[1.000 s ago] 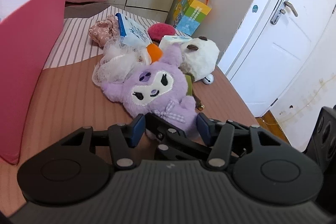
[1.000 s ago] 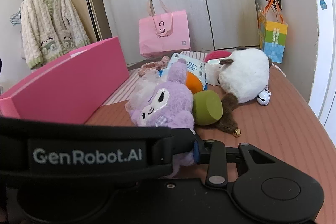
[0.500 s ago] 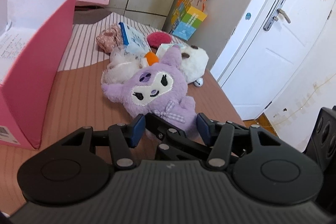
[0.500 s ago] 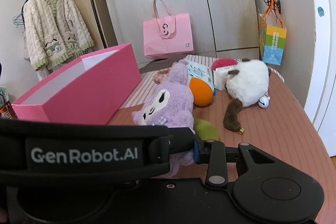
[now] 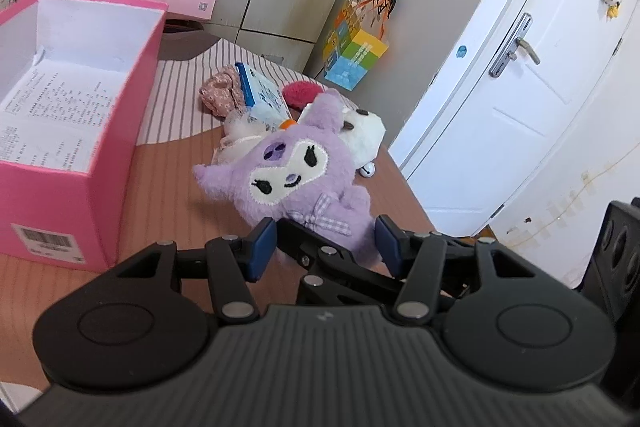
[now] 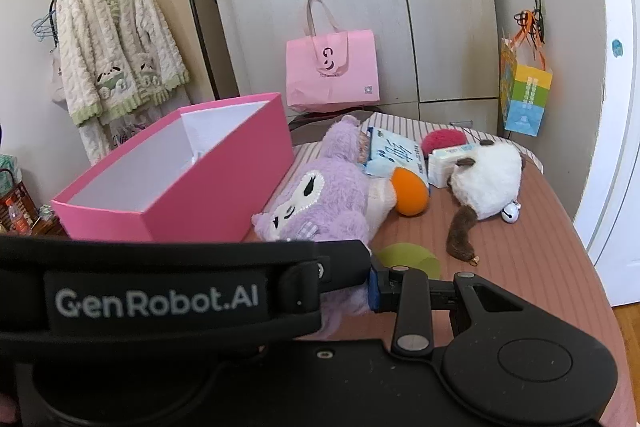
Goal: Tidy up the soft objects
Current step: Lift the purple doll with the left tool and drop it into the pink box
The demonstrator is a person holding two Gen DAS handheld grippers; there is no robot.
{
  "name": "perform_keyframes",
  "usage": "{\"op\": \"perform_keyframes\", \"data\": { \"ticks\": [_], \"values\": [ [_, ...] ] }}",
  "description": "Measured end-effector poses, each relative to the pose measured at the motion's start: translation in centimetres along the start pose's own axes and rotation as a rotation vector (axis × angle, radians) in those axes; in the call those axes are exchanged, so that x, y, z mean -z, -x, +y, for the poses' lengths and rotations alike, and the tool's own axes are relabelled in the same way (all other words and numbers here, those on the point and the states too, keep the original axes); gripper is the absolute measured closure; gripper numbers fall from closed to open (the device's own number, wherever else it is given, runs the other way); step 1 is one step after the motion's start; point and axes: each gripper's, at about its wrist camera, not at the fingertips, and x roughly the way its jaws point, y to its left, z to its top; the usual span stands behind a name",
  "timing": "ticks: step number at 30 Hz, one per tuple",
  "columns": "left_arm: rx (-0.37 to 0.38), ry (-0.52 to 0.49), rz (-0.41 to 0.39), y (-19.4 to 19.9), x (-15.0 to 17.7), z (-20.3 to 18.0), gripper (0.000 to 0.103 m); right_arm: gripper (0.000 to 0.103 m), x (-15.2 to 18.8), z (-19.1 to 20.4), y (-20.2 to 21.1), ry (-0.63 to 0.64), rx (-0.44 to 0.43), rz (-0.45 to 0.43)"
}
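- The left gripper holds the lower body of the purple plush toy; its two blue fingers press on either side of the toy
- The toy's face points up and away from the left fingers, ears toward the far pile
- The right gripper is closed on the same purple plush toy; only its right finger shows, the other is hidden behind the black strap of the left gripper, which crosses in front
- The toy appears to be raised above the brown bench, carried by both grippers
- Left of the fingers stands an open pink box with white inner walls and a printed sheet on its floor
- Beyond the toy, ahead of the fingers, lie a white and brown plush, an orange ball, a blue and white packet, a red fluffy thing and a flowered fabric piece
- A green disc lies on the bench just ahead of the right finger
- A pink bag stands by the wardrobe far ahead
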Motion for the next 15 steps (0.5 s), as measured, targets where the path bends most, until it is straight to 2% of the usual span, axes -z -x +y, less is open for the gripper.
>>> {"op": "perform_keyframes", "data": {
  "ticks": [9, 15],
  "values": [
    [-0.010, -0.002, -0.110, 5.8, -1.5, 1.2, 0.050, 0.062, -2.1, 4.4, 2.6, 0.072, -0.020, -0.072],
    [-0.046, 0.030, -0.145, 7.7, -3.9, 4.1, 0.050, 0.062, -4.6, 7.7, 1.5, 0.113, -0.062, -0.081]
  ]
}}
